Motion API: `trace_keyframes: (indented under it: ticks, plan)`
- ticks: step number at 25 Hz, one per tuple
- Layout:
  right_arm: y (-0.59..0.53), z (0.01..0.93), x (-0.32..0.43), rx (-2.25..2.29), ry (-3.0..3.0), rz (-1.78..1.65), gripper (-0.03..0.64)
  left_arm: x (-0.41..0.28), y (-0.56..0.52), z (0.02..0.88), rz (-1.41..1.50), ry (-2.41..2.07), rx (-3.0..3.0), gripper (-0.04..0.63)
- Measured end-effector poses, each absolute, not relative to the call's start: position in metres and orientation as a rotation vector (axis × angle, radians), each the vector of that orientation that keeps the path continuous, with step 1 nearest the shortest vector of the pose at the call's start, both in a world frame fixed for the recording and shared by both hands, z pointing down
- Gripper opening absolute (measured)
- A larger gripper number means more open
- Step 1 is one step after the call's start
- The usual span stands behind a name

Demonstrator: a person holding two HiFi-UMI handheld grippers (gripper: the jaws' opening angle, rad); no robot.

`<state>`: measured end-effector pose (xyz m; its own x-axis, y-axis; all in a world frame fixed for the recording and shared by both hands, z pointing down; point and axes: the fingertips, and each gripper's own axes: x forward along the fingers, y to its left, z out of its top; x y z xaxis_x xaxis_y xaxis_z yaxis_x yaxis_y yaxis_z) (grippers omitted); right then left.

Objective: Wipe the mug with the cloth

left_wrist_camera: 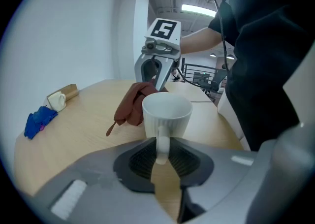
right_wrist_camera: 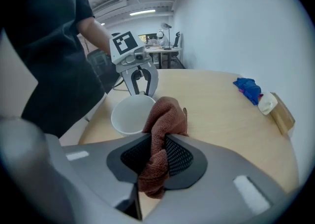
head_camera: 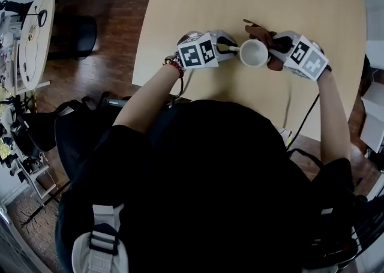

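A white ribbed mug (head_camera: 254, 53) stands upright on the light wooden table (head_camera: 198, 2), in front of the person. My left gripper (head_camera: 230, 48) comes at it from the left. In the left gripper view its jaws (left_wrist_camera: 162, 151) are closed on the mug's (left_wrist_camera: 166, 112) handle. My right gripper (head_camera: 277, 47) is just right of the mug and is shut on a brown cloth (right_wrist_camera: 165, 119). The bunched cloth rests against the mug's (right_wrist_camera: 129, 114) right rim and outer side. Part of the cloth (head_camera: 259, 30) trails on the table behind the mug.
A blue rag (right_wrist_camera: 248, 89) and a small white object beside a brown box (right_wrist_camera: 276, 109) lie farther off on the table. A cable (head_camera: 288, 107) crosses the near edge. A dark chair (head_camera: 78, 35) stands on the wood floor at the left.
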<state>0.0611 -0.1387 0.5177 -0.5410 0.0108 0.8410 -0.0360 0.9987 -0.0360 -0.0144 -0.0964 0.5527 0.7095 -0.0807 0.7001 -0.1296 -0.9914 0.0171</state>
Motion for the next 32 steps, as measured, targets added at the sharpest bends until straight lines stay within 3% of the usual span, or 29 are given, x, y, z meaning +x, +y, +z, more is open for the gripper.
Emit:
trace_keyframes:
  ticks: [13, 32]
  plan:
    - [-0.152, 0.590, 0.064, -0.099, -1.965, 0.040, 0.075, 0.003, -0.096, 0.560, 1.353, -0.050, 2.903, 0.069]
    - [-0.155, 0.522, 0.022, -0.438, -2.095, 0.087, 0.075, -0.006, -0.100, 0.554, 1.309, 0.003, 2.943, 0.066]
